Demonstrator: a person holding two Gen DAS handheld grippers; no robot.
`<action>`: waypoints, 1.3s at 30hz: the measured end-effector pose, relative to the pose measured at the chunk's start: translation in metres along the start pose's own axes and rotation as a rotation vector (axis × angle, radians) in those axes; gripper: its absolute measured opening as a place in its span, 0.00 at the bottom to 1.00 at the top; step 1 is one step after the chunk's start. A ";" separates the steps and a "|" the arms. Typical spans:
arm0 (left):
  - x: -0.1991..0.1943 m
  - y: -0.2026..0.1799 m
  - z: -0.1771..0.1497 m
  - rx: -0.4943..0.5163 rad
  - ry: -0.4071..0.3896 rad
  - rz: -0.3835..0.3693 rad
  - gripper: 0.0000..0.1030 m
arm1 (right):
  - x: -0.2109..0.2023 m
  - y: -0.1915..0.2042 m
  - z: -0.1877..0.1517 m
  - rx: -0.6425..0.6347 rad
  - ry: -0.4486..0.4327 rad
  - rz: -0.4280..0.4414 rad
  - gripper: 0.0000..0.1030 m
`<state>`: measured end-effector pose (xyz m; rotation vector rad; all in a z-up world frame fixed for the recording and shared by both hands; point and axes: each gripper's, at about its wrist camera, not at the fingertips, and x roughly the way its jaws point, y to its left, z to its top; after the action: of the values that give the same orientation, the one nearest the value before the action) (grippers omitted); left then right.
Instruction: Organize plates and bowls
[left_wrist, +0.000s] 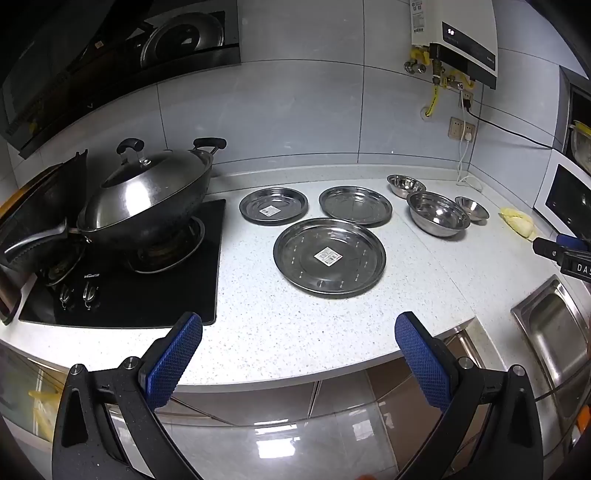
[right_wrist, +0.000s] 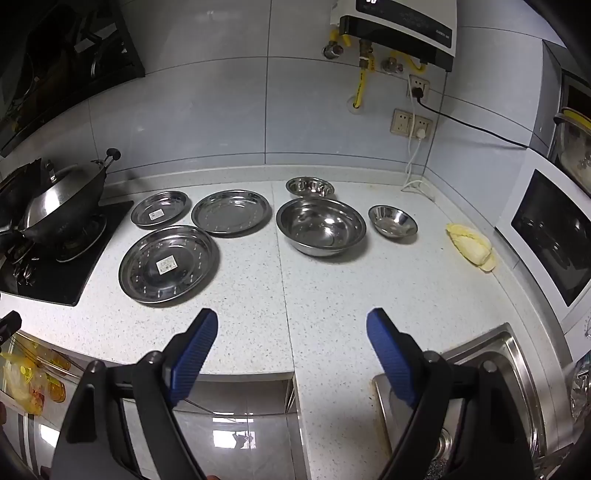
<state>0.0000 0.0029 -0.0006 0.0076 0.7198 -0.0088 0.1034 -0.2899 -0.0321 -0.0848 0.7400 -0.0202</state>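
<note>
Three steel plates (left_wrist: 329, 257) and three steel bowls (right_wrist: 320, 226) lie apart, shiny, unstacked; left gripper (left_wrist: 298, 326) and right gripper (right_wrist: 291, 324) gape empty.

Three plates on the surface (left_wrist: 258, 332) right of the stove (left_wrist: 147, 295), largest plate (left_wrist: 329, 257) nearest the front, two smaller plates (left_wrist: 273, 205) (left_wrist: 355, 205) behind it; three bowls further right, big bowl (right_wrist: 320, 226) in front, small bowl (right_wrist: 309, 187) behind, another small bowl (right_wrist: 392, 221) to its right; sink (right_wrist: 509, 354) at front right

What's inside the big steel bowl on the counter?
Nothing shows inside the big bowl: only its bare, shiny bottom and reflections. Its near inner wall is hidden by the rim.
</note>
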 end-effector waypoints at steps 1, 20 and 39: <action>0.000 -0.001 0.000 0.000 0.000 0.001 0.99 | 0.000 0.000 -0.001 0.000 0.001 0.000 0.81; -0.003 -0.007 0.000 0.005 -0.001 -0.004 0.99 | -0.005 -0.006 -0.004 0.010 0.004 -0.006 0.81; -0.005 -0.011 0.000 0.005 0.003 -0.004 0.99 | -0.006 -0.007 -0.003 0.012 0.000 -0.002 0.81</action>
<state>-0.0040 -0.0080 0.0022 0.0115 0.7227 -0.0142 0.0965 -0.2967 -0.0297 -0.0740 0.7396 -0.0270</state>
